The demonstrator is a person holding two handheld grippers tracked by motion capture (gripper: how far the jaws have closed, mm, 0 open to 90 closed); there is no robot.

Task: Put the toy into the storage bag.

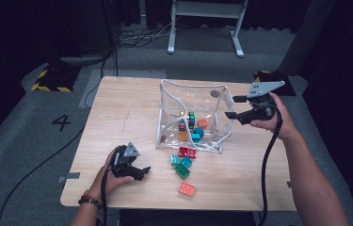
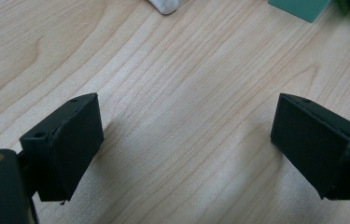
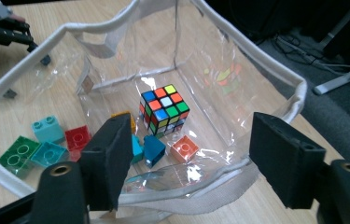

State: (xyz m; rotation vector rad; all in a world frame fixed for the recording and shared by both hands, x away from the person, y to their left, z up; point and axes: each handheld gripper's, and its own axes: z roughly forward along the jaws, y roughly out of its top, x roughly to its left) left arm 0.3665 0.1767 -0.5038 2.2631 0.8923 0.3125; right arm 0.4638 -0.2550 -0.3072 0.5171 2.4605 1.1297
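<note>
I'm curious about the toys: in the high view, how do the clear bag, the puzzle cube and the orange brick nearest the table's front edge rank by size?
1. Clear bag, largest by far.
2 and 3. Orange brick and puzzle cube look alike; the brick lies nearer the camera, so unsure.

green brick point(image 2: 303, 7) cut off by top edge.

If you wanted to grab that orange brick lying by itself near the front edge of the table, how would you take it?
From straight above, with the jaws closing on two opposite flat sides. The orange brick lies studs-up on the bare table, clear of the other bricks, so its side walls are free all round. The open left gripper is nearest, so I would probably use that one.
</note>
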